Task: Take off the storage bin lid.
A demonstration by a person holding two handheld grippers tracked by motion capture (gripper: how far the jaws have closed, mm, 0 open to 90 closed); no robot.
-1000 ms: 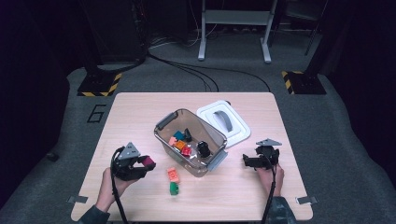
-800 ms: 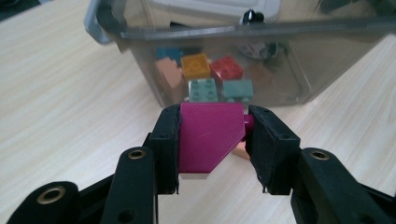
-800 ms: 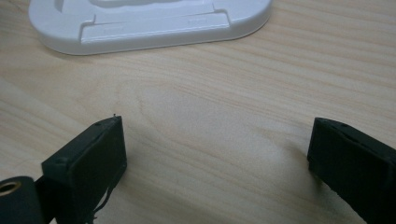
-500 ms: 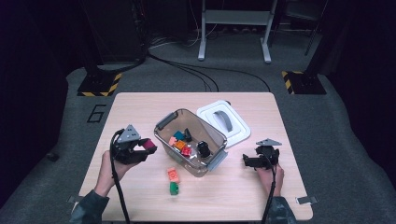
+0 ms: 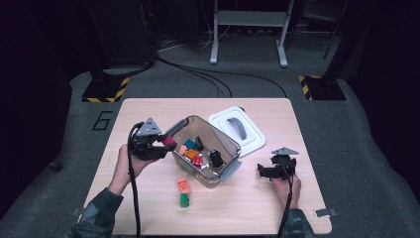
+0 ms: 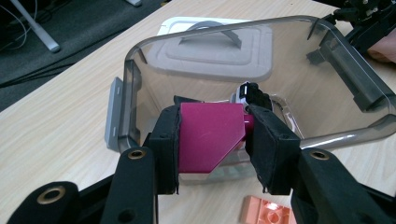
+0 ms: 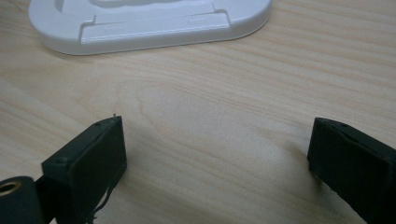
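The left gripper (image 5: 166, 143) clamps a magenta plastic block (image 6: 210, 135) just left of the clear plastic bin's (image 5: 230, 148) rim, above the wooden table (image 5: 247, 198). At the right, the right gripper (image 5: 261, 171) rests with jaws wide apart, nothing between them.

Hand-held gripper (image 6: 212, 140) clamps magenta block (image 6: 208, 135) before clear bin (image 6: 327, 51).
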